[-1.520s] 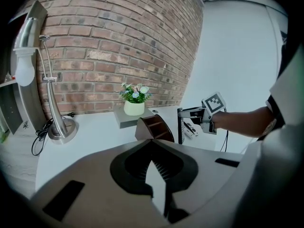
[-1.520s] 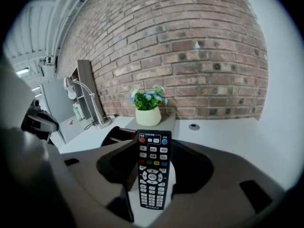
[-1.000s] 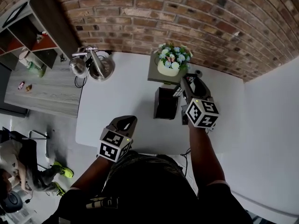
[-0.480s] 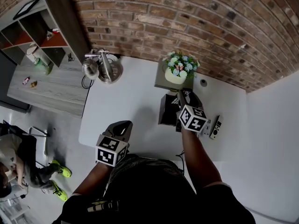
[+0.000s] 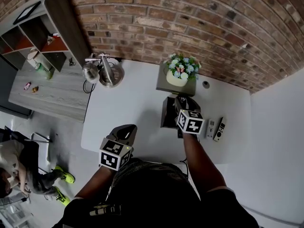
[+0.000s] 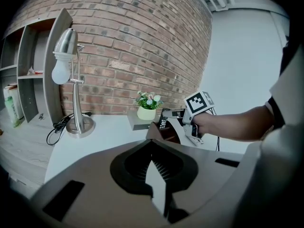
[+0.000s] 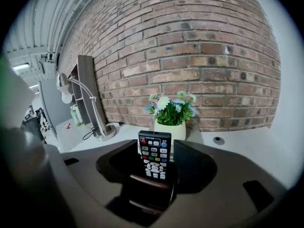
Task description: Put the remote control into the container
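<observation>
A black remote control (image 7: pixel 154 155) with coloured buttons stands upright between the jaws of my right gripper (image 7: pixel 155 167), which is shut on it. In the head view the right gripper (image 5: pixel 183 104) hovers over the dark brown container (image 5: pixel 167 113) in the middle of the white table (image 5: pixel 128 108). The remote's lower end sits just behind the container's brown rim (image 7: pixel 147 182). My left gripper (image 5: pixel 126 132) hangs at the table's near edge, its jaws together with nothing between them. The left gripper view shows the container (image 6: pixel 164 131) under the right gripper (image 6: pixel 178 115).
Two more remotes (image 5: pixel 210 128) (image 5: pixel 219 129) lie on the table right of the container. A flower pot (image 5: pixel 179 73) on a grey block stands behind it. A silver desk lamp (image 5: pixel 101 69) is at the far left corner. A brick wall runs behind the table.
The right gripper has carried the remote left and nearer, from beside the flower pot to over the container. The two remotes on the table came into view. The left gripper has barely moved.
</observation>
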`<state>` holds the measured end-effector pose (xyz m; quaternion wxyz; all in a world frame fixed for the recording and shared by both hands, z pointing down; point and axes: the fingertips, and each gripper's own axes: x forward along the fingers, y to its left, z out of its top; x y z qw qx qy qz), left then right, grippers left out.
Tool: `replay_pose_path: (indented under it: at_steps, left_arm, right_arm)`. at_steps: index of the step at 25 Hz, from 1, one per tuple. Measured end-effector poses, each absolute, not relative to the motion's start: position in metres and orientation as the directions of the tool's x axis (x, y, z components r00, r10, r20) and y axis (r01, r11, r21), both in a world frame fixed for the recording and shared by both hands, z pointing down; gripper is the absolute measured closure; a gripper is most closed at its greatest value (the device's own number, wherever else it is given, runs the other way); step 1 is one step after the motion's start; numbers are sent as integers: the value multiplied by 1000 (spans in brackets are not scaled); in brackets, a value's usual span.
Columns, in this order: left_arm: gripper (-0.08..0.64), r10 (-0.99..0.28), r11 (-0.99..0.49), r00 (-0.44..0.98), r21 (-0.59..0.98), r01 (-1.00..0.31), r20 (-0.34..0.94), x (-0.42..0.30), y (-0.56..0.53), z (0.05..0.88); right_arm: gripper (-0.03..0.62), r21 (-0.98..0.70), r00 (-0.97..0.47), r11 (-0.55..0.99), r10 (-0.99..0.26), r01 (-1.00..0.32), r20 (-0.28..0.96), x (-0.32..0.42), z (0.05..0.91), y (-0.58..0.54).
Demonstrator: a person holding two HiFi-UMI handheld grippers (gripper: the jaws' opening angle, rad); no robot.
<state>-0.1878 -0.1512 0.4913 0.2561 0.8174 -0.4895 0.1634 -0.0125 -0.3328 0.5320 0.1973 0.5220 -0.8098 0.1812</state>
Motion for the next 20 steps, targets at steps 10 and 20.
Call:
replay_pose_path:
  at_steps: [10, 20]
  left_arm:
    - [566, -706, -454, 504, 230, -861, 496, -172, -159, 480]
    - [566, -690, -515, 561, 235, -824, 458, -139, -149, 468]
  right_arm:
    - [374, -133, -474, 459, -802, -879, 364, 4, 455, -285]
    - [584, -397, -611, 483, -724, -780, 321, 17, 450, -175]
